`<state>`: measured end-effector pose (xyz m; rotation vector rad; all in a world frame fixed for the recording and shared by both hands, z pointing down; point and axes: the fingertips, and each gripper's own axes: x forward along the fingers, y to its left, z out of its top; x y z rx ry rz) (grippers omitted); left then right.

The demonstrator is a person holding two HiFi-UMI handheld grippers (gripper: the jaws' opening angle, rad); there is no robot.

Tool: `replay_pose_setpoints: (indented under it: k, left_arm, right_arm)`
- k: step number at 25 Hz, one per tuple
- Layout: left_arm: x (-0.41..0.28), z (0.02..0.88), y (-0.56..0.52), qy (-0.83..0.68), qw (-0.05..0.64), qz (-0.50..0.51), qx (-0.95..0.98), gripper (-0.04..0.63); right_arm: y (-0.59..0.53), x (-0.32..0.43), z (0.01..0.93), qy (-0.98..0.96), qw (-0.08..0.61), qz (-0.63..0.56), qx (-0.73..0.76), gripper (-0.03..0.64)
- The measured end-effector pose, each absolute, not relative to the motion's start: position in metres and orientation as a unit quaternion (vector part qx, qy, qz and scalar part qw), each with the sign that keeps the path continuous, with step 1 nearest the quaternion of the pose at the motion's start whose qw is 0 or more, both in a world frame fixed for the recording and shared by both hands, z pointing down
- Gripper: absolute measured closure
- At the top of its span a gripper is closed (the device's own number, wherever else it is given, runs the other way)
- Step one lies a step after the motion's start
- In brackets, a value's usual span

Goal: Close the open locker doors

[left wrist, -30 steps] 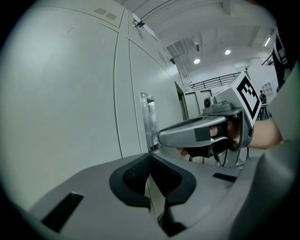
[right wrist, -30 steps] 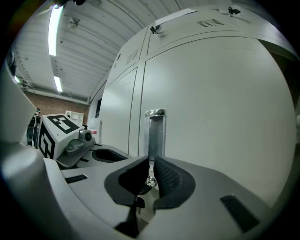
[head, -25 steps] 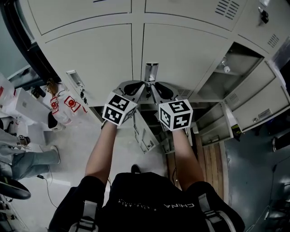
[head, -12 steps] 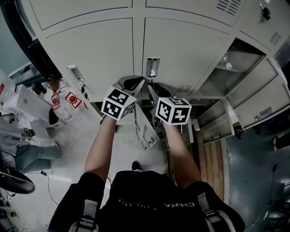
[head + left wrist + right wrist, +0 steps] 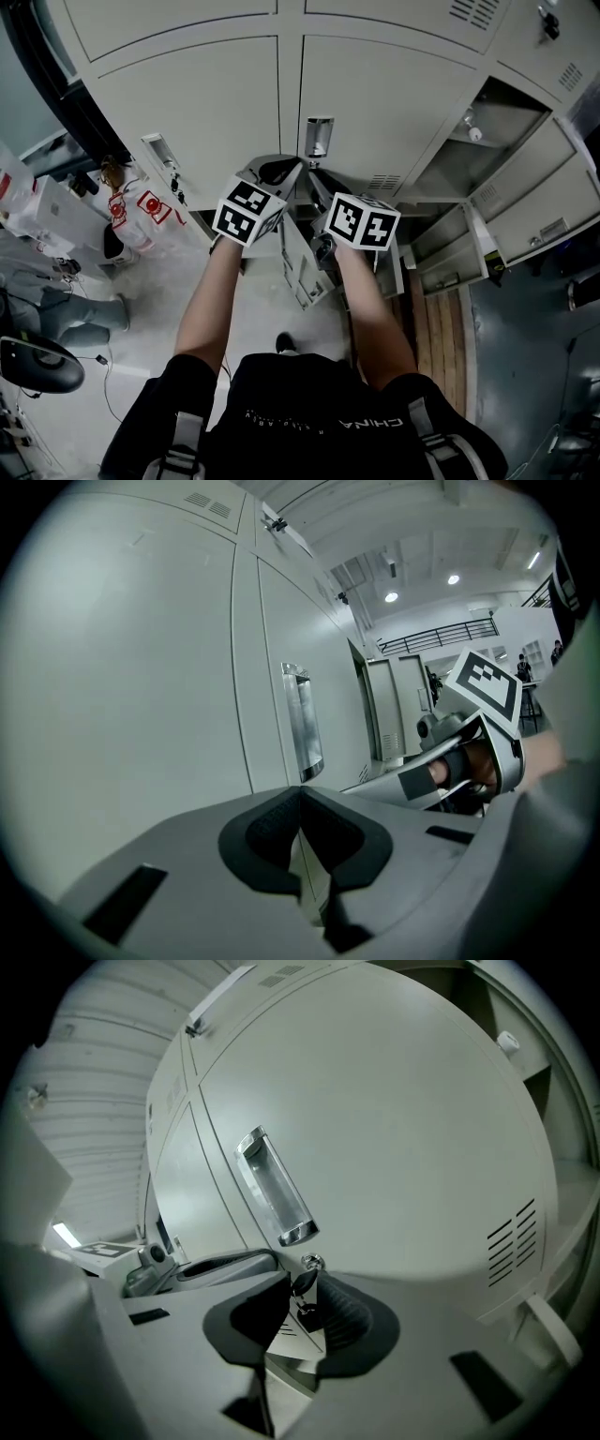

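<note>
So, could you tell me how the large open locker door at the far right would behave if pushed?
The open locker door looks like thin painted sheet metal, so it is probably light for its size yet fairly stiff. It stands out from its open compartment, so it should swing on its hinged edge rather than slide or tip.

Legible print, head view: one item. The word "CHINA" (image 5: 371, 426), in small pale capitals, stands on the person's black shirt (image 5: 309, 394) at 6 o'clock and is seen upside down. A fainter line of print (image 5: 272, 417) beside it cannot be read.

White packages (image 5: 141, 211) at 9 o'clock bear red-and-white labels, wording too small to read.

The left hand-held gripper (image 5: 292, 165) and right hand-held gripper (image 5: 313, 176) each carry a cube with black-and-white square coded markers, not letters or figures.
</note>
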<state>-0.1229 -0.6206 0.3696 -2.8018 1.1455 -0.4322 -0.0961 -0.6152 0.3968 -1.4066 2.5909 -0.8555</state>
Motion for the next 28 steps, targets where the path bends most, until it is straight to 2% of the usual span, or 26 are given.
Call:
replay_pose_setpoints:
  k: [8, 14, 17, 28]
  left_arm:
    - [-0.1227, 0.3705, -0.6209, 0.372, 0.040, -0.141, -0.917, 0.575]
    - [-0.1225, 0.3700, -0.6206, 0.371, 0.038, -0.139, -0.917, 0.575]
    - [-0.1230, 0.3700, -0.6204, 0.372, 0.039, -0.139, -0.917, 0.575]
    - [-0.1260, 0.3722, -0.6198, 0.382, 0.040, -0.140, -0.913, 0.575]
  right_arm:
    - [-0.6161, -0.0923, 0.3973, 0.804, 0.123, -0.396, -0.427, 0.557]
    - [-0.6163, -0.0905, 0.3971, 0.786, 0.155, -0.424, -0.422, 0.563]
    - [-0.6158, -0.0908, 0.3964, 0.794, 0.133, -0.400, -0.438, 0.565]
    - [-0.6140, -0.0964, 0.3968, 0.832, -0.034, -0.238, -0.501, 0.563]
